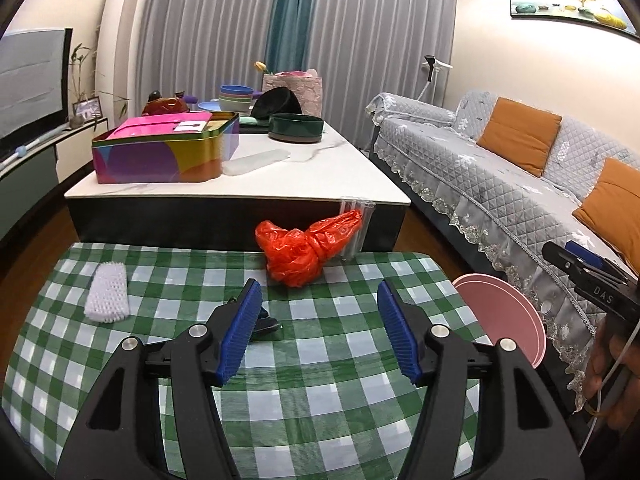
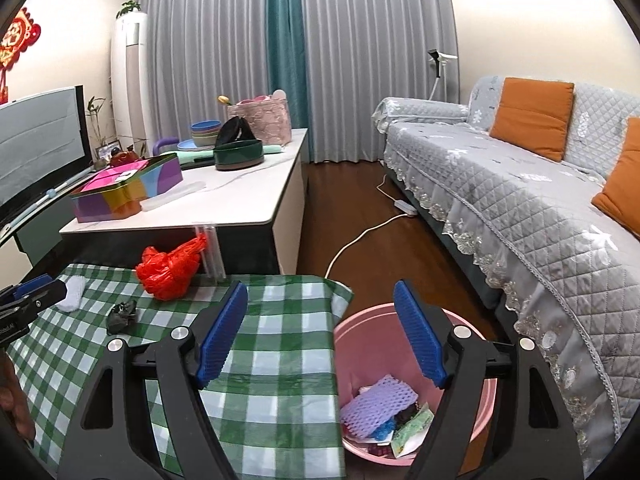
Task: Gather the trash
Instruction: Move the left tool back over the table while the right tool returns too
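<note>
On the green checked tablecloth (image 1: 320, 392) lie a crumpled red plastic bag (image 1: 308, 248), a white foam net (image 1: 108, 298) and a small dark crumpled scrap (image 1: 267, 322). My left gripper (image 1: 318, 292) hovers open over the cloth, just short of the red bag, with nothing between its pads; the dark scrap sits partly hidden behind its left finger. My right gripper (image 2: 320, 292) is open and empty above the table's right edge and the pink bin (image 2: 360, 332). The bin holds a purple foam net (image 2: 380, 404) and several wrappers. The right wrist view also shows the red bag (image 2: 172, 272), dark scrap (image 2: 122, 314) and left gripper (image 2: 32, 296).
Clear plastic tubes (image 2: 210, 252) stand behind the red bag against a white coffee table (image 2: 240, 200) that carries a colourful tin (image 1: 168, 152) and bowls. A grey sofa (image 2: 520, 200) runs along the right. A white cable (image 2: 360, 236) crosses the wooden floor.
</note>
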`<state>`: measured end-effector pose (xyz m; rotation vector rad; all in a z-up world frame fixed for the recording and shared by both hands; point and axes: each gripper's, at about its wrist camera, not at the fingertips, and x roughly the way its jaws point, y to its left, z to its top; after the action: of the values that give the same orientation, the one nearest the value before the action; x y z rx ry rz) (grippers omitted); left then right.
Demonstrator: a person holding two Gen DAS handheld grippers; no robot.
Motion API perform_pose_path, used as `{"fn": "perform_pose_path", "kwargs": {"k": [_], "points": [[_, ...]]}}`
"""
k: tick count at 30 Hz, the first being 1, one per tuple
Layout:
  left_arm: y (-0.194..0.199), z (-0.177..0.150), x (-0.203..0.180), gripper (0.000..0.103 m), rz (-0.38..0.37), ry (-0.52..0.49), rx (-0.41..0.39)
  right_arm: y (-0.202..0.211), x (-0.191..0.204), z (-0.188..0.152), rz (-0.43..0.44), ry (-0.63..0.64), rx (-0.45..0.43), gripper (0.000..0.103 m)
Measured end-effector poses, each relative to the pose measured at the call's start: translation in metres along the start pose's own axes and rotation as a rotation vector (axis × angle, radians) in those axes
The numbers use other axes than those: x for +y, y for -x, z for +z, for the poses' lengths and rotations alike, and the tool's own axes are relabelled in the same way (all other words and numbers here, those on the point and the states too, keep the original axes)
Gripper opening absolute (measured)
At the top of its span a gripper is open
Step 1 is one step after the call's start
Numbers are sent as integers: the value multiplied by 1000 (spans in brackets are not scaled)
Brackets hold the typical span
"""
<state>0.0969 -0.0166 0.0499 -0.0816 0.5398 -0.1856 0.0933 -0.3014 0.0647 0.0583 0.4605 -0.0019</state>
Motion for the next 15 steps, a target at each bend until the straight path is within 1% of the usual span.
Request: {"fn": "perform_pose_path", "kwargs": {"k": [4, 9, 13, 15], "points": [[2, 0, 4, 59, 2, -1, -7, -6, 12, 0, 20, 16, 6, 69], [2, -1, 8, 59, 3, 3, -6, -12, 24, 2, 35, 22, 6, 60], [2, -4, 14, 49, 6, -5, -7, -20, 32, 2, 50, 17, 16, 53], [2, -5, 17, 43, 10, -10, -8, -26, 34, 2, 63, 5, 27, 46]]}}
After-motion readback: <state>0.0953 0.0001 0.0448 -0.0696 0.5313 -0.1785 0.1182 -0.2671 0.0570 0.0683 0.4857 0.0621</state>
